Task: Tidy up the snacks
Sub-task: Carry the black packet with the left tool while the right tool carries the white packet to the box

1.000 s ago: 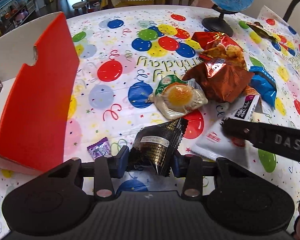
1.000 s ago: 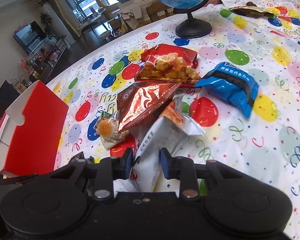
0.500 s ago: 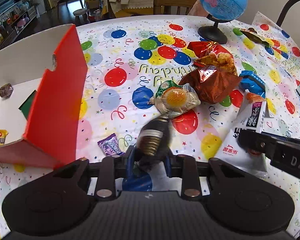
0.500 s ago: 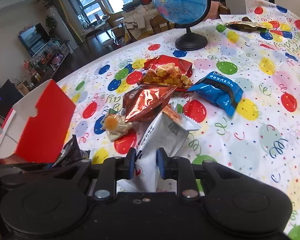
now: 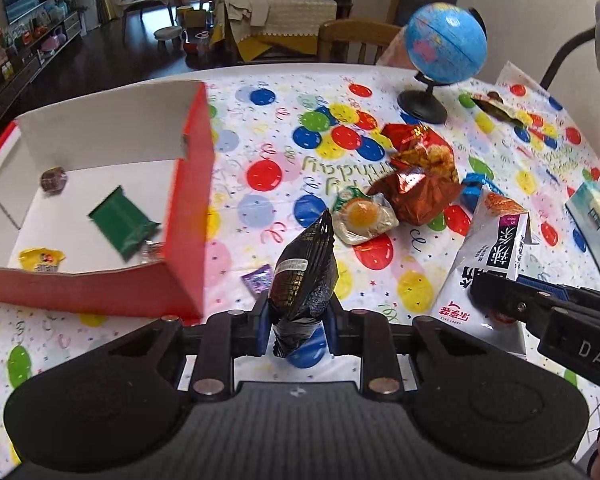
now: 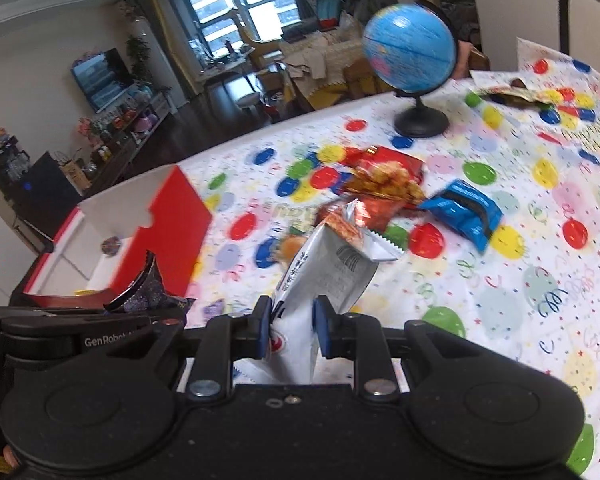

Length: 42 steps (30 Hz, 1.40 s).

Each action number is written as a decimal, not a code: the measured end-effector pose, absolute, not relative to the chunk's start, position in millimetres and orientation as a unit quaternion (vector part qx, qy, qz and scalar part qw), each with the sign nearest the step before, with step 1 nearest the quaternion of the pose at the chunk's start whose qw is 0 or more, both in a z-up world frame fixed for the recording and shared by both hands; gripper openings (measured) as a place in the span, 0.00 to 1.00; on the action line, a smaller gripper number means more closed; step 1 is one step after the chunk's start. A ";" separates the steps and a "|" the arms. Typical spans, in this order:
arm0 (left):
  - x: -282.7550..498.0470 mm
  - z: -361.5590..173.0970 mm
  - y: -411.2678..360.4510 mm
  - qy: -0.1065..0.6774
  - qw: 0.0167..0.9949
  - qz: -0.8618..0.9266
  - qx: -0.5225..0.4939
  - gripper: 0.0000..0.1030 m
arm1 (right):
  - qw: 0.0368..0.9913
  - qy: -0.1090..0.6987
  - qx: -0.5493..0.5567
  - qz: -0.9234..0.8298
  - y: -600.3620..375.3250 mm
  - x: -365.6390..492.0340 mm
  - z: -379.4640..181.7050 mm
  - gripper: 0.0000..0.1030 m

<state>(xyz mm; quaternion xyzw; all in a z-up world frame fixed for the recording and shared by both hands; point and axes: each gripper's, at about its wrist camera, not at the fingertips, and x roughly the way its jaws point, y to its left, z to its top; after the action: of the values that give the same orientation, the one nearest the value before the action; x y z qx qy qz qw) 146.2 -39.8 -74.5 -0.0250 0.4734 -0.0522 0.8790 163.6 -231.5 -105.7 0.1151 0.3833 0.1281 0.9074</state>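
Right, your left tongs (image 5: 296, 330) are clamped on a black packet (image 5: 306, 280), pinched at its lower end so it stands upright, lifted off the counter (image 5: 260, 184), just to the right of the red box (image 5: 188, 216). Your right tongs (image 6: 290, 328) are clenched on a white pouch (image 6: 324, 276), also raised, its torn top pointing away from you.

Box sits on the left of the counter, open top, white inside. In it: a green packet (image 5: 120, 226), a yellow wrapper (image 5: 42, 260) and a small dark round sweet (image 5: 54, 180) near the back corner.

On the counter past the black packet: a small purple candy (image 5: 258, 278) just beside the box's near corner, a clear packet with an orange-yellow centre (image 5: 364, 218) touching a shiny copper bag (image 5: 420, 194), and a red snack bag (image 5: 420, 148) behind that. A blue packet (image 6: 464, 212) lies to the right of the pile, apart from it. A globe (image 5: 444, 50) stands at the far edge. A pale box (image 5: 598, 224) sits at the right edge in the left view, blurred.
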 end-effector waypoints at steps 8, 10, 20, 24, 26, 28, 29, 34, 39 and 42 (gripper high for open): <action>133.0 -45.9 1.9 0.447 0.892 -0.044 -0.043 0.25 | 0.911 0.366 0.100 0.159 -191.6 158.6 -83.7 0.20; 132.2 -39.1 13.1 0.442 0.895 -0.041 -0.047 0.25 | 0.912 0.362 0.096 0.167 -181.1 159.4 -78.8 0.20; 136.5 -19.4 67.9 0.420 0.906 -0.023 -0.056 0.25 | 0.916 0.344 0.065 0.196 -125.3 168.7 -62.2 0.20; 138.4 -17.1 89.9 0.415 0.908 -0.014 -0.056 0.25 | 0.916 0.341 0.050 0.205 -102.9 174.1 -59.4 0.20; 140.4 -16.3 100.7 0.413 0.909 -0.010 -0.057 0.25 | 0.915 0.342 0.044 0.209 -91.9 178.1 -59.4 0.20; 142.0 -15.4 112.0 0.412 0.909 -0.006 -0.057 0.25 | 0.915 0.342 0.036 0.213 -80.1 182.8 -59.0 0.20; 143.5 -15.3 117.6 0.412 0.910 -0.005 -0.058 0.25 | 0.914 0.342 0.031 0.215 -74.7 184.7 -59.0 0.20; 151.8 -17.2 147.4 0.411 0.909 0.006 -0.072 0.25 | 0.914 0.339 0.010 0.221 -48.2 194.7 -57.8 0.20; 163.9 -21.2 175.3 0.414 0.907 0.023 -0.075 0.25 | 0.913 0.342 -0.008 0.223 -25.4 205.7 -61.7 0.20; 172.7 -24.8 188.0 0.416 0.906 0.033 -0.071 0.25 | 0.911 0.346 -0.019 0.223 -11.5 212.9 -66.0 0.20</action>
<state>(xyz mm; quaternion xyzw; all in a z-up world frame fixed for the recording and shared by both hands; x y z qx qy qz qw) 172.7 188.0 -24.8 -0.0713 0.4158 0.0329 0.9060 212.9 -11.5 -66.0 -0.0194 0.3461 0.2228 0.9112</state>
